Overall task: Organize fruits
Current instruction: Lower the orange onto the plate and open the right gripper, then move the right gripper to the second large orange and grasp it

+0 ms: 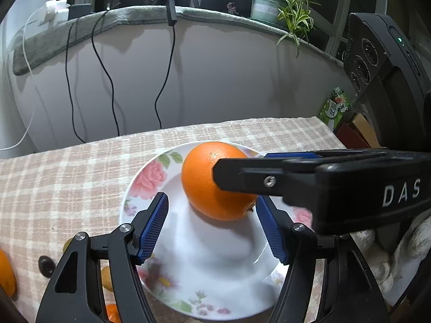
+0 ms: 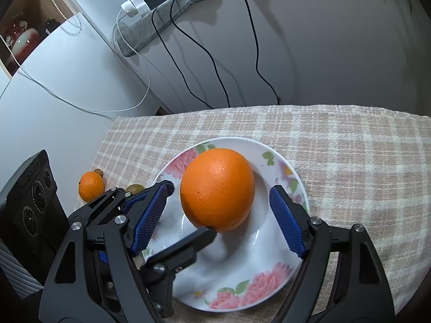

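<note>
This looks like a room in a home. A small table wears a pink-and-cream checked cloth [image 2: 336, 156], and on it stands a china plate [image 2: 280, 245] painted with roses. Behind runs a window ledge covered with a grey mat [image 1: 80, 27], bearing a potted spider plant [image 1: 285, 2] and white chargers [image 1: 55, 10] whose cables [image 1: 105, 72] hang down the wall. To one side a shelf holds what may be a red-and-white ornament [image 2: 23, 39], though it is dim there. Dark panes behind the plant suggest night outside.

Both wrist cameras look steeply down, very near, toward twelve o'clock; both share the plate [image 1: 140, 188] [image 2: 293, 177].
</note>
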Motion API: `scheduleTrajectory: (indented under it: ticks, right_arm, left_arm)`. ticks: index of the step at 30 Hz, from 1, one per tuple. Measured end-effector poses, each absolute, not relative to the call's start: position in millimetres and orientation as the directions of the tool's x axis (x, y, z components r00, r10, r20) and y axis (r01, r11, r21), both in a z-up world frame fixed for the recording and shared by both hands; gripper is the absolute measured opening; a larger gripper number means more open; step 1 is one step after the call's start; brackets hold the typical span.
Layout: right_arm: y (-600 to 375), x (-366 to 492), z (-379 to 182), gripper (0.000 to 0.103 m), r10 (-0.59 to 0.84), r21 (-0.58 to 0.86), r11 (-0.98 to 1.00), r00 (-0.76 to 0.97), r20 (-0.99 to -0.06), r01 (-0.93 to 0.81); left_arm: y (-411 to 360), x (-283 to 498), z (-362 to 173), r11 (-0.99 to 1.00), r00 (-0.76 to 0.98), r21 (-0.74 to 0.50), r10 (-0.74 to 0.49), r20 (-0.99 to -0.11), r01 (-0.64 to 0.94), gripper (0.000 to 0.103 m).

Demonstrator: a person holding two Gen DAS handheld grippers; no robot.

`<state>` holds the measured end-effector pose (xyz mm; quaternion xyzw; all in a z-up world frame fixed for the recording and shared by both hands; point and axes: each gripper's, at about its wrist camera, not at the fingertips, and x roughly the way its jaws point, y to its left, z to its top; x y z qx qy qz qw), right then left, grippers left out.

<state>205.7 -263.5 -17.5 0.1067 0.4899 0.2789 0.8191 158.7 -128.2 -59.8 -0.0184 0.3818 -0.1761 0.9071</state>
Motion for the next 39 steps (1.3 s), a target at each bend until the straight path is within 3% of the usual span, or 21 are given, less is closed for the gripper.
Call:
scheduleTrajectory:
  ticks: [14,23,39]
  right_arm:
    - [-271.1,181.9,1.5,0.087,0.523,0.4,0.849,0.443,-0.729,-0.344]
    - [-250.6,159.8,23.5,0.092,0.435,0.24,0.885,0.527,-0.73,-0.399]
    - [-175.6,146.5,25.6,0.092,0.505,0.221,0.821,0.489,-0.712,-0.527]
  left_arm:
    - [-110.3,131.2,-46.3,0.948,0.686,-0.147,-0.306,-0.66,0.281,0.067]
    - [-93.2,101.8,-40.5,0.962,0.732,-0.091,-0.256,-0.631,0.258,0.067]
    - [-8.2,61.5,-37.9,0.993,0.782,-0.102,-0.116,-0.613,0.067,0.067]
